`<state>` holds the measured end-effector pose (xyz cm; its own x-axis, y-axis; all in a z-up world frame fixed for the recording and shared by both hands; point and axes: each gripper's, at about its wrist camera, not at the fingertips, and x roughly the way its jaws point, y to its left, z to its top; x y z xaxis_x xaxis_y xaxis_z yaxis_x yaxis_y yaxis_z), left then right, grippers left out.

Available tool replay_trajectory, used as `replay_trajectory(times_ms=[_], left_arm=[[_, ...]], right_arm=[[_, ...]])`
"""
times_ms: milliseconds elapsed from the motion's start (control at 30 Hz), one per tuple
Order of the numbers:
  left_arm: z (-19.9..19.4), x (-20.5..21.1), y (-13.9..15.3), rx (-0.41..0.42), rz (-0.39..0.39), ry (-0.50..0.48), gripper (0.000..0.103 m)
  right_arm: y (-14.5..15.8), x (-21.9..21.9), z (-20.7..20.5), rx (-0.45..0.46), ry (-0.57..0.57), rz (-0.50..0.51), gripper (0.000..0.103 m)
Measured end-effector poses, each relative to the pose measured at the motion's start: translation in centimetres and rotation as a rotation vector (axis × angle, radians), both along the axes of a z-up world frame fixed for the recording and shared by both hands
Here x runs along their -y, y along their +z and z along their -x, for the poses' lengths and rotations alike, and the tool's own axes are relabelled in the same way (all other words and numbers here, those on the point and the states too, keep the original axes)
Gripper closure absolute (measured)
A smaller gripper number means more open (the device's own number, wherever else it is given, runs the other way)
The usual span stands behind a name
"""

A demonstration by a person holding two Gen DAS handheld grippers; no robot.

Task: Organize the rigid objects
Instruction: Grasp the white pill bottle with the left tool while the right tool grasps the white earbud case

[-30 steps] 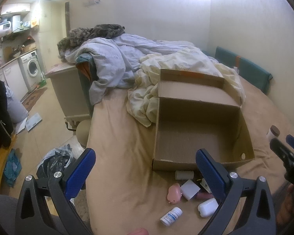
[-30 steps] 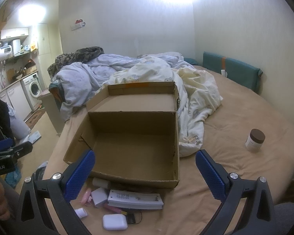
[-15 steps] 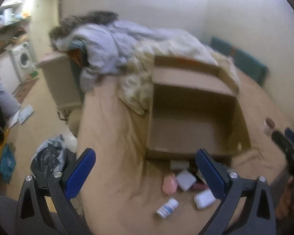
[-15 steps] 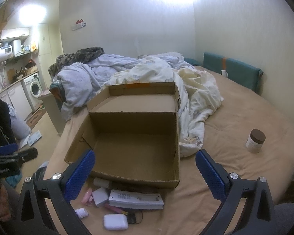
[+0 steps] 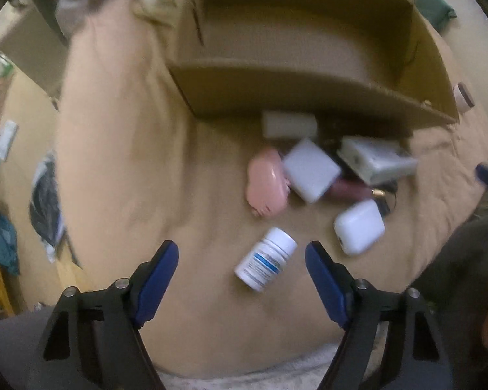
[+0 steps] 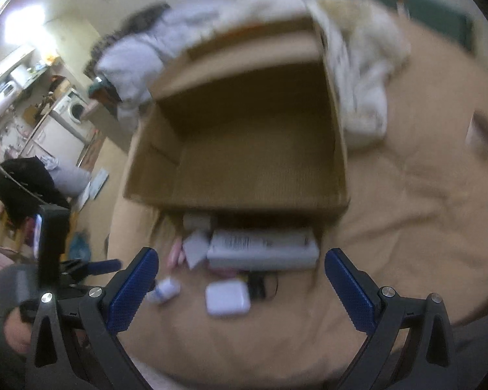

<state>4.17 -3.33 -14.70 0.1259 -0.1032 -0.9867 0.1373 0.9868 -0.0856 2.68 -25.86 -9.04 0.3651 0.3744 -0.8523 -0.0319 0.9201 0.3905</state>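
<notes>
A white pill bottle [image 5: 265, 258] with a blue label lies on its side on the tan bedsheet. It is between the blue fingers of my left gripper [image 5: 242, 255], which points straight down. Those jaws are closing and the pads do not touch the bottle. Beyond it lie a pink case [image 5: 266, 185], a white square block [image 5: 310, 169], a white earbud case [image 5: 359, 227] and a long white box [image 5: 374, 159]. All sit in front of the open cardboard box [image 5: 276, 87]. My right gripper [image 6: 240, 256] hangs open above the long white box [image 6: 263, 248] and earbud case [image 6: 227, 297], holding nothing.
A brown-lidded jar [image 6: 480, 133] stands on the sheet to the right of the cardboard box [image 6: 237, 201]. Crumpled duvets [image 6: 358, 65] lie behind the box. The bed's left edge drops to a floor with bags [image 5: 45, 201]. The left gripper's black body [image 6: 52, 237] shows at the left.
Both grippers have tipped down and dropped toward the objects in front of the box. The left jaws have narrowed and now straddle the pill bottle. Both current views are motion-blurred.
</notes>
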Motion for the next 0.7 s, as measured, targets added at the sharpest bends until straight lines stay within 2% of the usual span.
replay_trajectory(times_ms=[33, 100, 133, 167, 300, 367, 500, 600, 700], left_arm=[[0.1, 0.2, -0.3, -0.001, -0.006, -0.002, 0.025], [0.0, 0.6, -1.2, -0.014, -0.041, -0.024, 0.027], [0.0, 0.8, -1.8, -0.030, -0.047, -0.033, 0.034], [0.0, 1.0, -2.3, -0.048, -0.043, -0.036, 0.046], [0.1, 1.2, -3.6, -0.090, -0.015, -0.041, 0.058], [-0.1, 1.7, -3.9, -0.092, 0.003, -0.049, 0.076], [0.0, 1.6, -3.9, -0.076, 0.006, -0.036, 0.078], [-0.8, 1.1, -2.8, -0.061, 0.006, 0.012, 0.078], [-1.5, 0.1, -2.0, -0.040, 0.000, 0.055, 0.078]], right_arm=[[-1.1, 0.0, -0.1, -0.063, 0.011, -0.027, 0.000], [-2.9, -0.2, -0.2, -0.156, 0.029, -0.083, 0.012], [-3.5, -0.4, -0.1, -0.195, 0.042, -0.112, 0.023], [-4.2, -0.6, -0.2, -0.232, 0.051, -0.136, 0.028], [-6.6, -1.1, -0.5, -0.335, 0.042, -0.209, 0.031], [-7.5, -1.6, -0.8, -0.386, 0.041, -0.226, 0.039], [-8.9, -3.5, -1.5, -0.418, 0.074, -0.125, 0.040], [-9.4, -4.9, -1.7, -0.418, 0.107, -0.078, 0.041], [-9.6, -6.8, -2.0, -0.395, 0.151, 0.022, 0.041]])
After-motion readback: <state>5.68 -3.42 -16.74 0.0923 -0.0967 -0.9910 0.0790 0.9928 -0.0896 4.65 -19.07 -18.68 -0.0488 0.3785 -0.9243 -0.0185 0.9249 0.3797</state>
